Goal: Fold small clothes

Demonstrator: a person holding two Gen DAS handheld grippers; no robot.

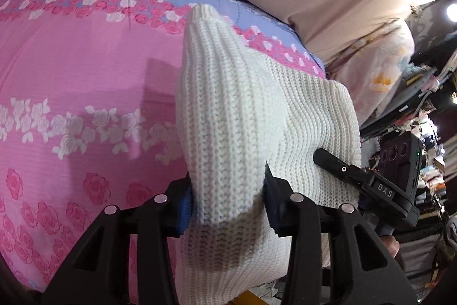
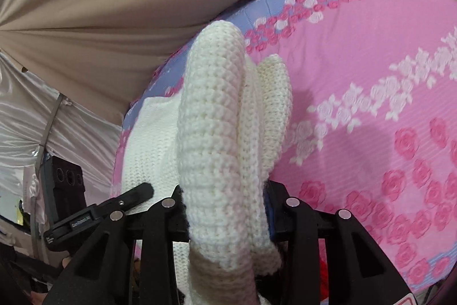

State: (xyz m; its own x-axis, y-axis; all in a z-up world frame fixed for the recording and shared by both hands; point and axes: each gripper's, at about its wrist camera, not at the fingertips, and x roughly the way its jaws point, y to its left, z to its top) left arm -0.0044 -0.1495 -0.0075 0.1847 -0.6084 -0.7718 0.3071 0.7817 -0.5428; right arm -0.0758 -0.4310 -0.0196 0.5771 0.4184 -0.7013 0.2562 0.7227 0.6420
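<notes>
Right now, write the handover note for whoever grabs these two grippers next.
Left gripper: shut on a bunched fold of the cream chunky-knit sweater.
Right gripper: shut on another thick roll of the same sweater; it also shows at the right edge of the left wrist view, close beside the left one.
The sweater hangs from both grips above the pink rose-print bedsheet, with its far part draping toward the sheet; whether it touches cannot be told.
Done: both grips secured.
Left: probably lay it flat on the sheet and make the folds; no finished fold is visible yet.

Sweater [image 1: 237,105] chunky rib knit, matt; bedsheet [image 1: 85,76] smooth printed cloth; claws matt black plastic.
</notes>
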